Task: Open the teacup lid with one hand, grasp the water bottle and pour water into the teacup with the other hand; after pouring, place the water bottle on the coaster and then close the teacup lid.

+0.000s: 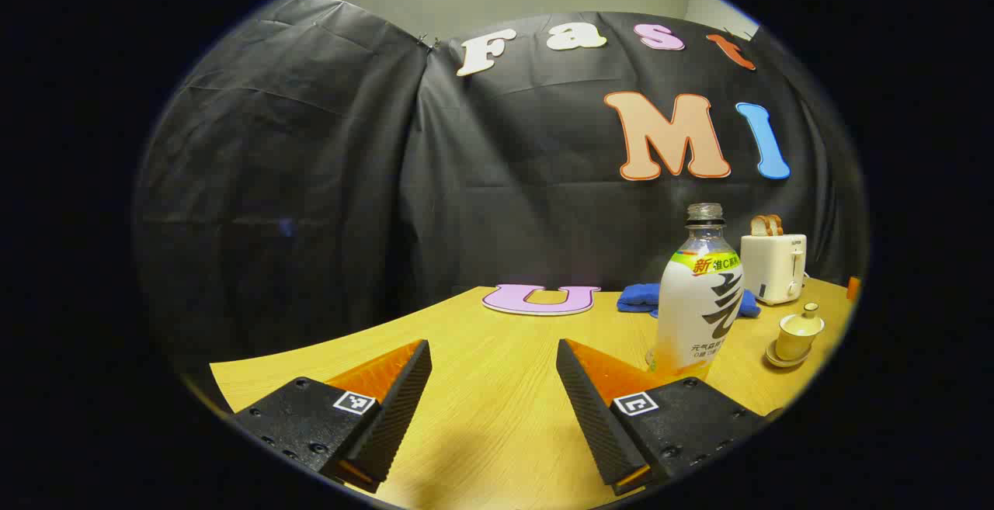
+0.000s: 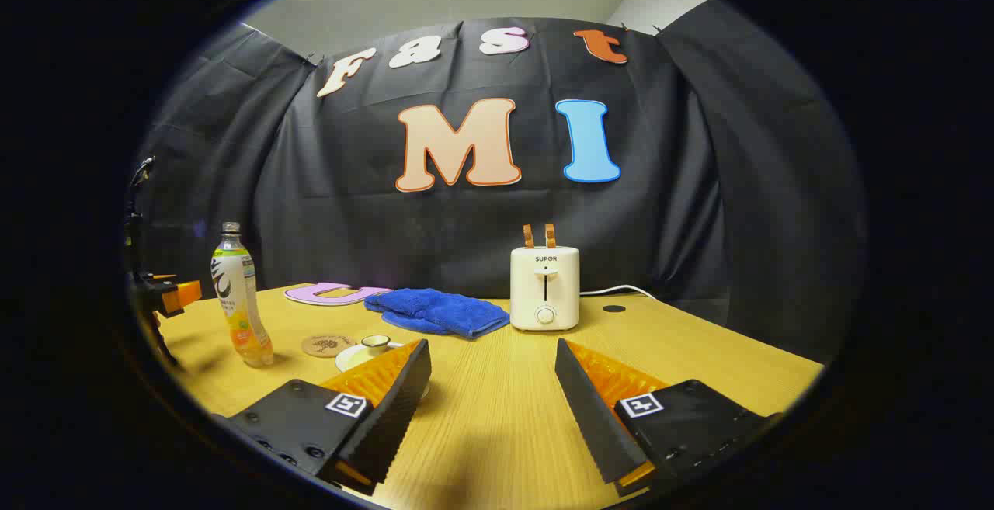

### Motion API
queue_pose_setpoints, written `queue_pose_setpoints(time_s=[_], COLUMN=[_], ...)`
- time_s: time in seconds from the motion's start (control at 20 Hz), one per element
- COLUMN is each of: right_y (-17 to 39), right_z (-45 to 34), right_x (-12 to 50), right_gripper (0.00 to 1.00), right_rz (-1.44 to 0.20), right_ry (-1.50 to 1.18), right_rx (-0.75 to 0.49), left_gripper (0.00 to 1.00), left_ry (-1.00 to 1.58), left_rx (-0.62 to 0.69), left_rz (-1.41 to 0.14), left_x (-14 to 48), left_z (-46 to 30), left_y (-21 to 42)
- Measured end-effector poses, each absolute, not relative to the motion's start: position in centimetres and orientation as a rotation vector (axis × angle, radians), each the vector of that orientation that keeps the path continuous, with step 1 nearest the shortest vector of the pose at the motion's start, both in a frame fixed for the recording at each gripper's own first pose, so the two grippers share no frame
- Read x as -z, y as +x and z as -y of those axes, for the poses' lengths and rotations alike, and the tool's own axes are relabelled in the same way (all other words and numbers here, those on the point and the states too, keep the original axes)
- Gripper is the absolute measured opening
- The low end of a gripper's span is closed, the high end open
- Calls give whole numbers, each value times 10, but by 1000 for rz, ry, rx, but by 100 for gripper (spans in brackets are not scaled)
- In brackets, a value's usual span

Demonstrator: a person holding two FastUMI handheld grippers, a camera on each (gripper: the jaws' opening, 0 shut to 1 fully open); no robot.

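Note:
A tall water bottle (image 1: 699,300) with a white label stands uncapped on the wooden table (image 1: 497,417), just right of and beyond my left gripper (image 1: 493,347), which is open and holds nothing. Farther right, the pale yellow teacup (image 1: 798,331) sits on its saucer with the lid on. In the right gripper view the bottle (image 2: 241,300) stands far left, a round brown coaster (image 2: 328,345) lies beside it, and the teacup (image 2: 375,341) peeks out behind one finger of my open right gripper (image 2: 491,345). The left gripper (image 2: 172,293) shows at the far left edge.
A white toaster (image 2: 545,286) with two bread slices stands at the back of the table, its cable running right. A folded blue cloth (image 2: 436,312) lies to its left. The same toaster (image 1: 773,265) and cloth (image 1: 643,296) sit behind the bottle.

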State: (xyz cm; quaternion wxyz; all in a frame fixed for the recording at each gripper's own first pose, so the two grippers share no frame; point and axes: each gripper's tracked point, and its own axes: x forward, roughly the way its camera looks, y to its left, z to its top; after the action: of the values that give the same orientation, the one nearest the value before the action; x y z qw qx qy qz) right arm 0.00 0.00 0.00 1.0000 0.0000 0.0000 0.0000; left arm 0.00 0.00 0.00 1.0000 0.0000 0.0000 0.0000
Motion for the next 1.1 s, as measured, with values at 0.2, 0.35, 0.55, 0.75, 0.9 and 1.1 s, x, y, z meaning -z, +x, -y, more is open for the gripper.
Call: queue_pose_setpoints(time_s=[0.2,0.35,0.55,0.75,0.9,1.1], right_y=[0,0,0,0,0,0], right_z=[0,0,0,0,0,-1], right_x=[0,-1,-1,-1,0,0], right_gripper=[98,98,98,98,100,98], right_rz=[0,0,0,0,0,1], right_ry=[0,0,0,0,0,0], right_rx=[0,0,0,0,0,0], left_gripper=[95,95,95,95,95,95], left_ry=[0,-1,-1,-2,-2,-2], left_rx=[0,7,9,10,10,12], left_rz=[0,0,0,0,0,0], left_x=[0,0,0,0,0,0], left_z=[0,1,2,1,1,2], left_y=[0,0,0,0,0,0])
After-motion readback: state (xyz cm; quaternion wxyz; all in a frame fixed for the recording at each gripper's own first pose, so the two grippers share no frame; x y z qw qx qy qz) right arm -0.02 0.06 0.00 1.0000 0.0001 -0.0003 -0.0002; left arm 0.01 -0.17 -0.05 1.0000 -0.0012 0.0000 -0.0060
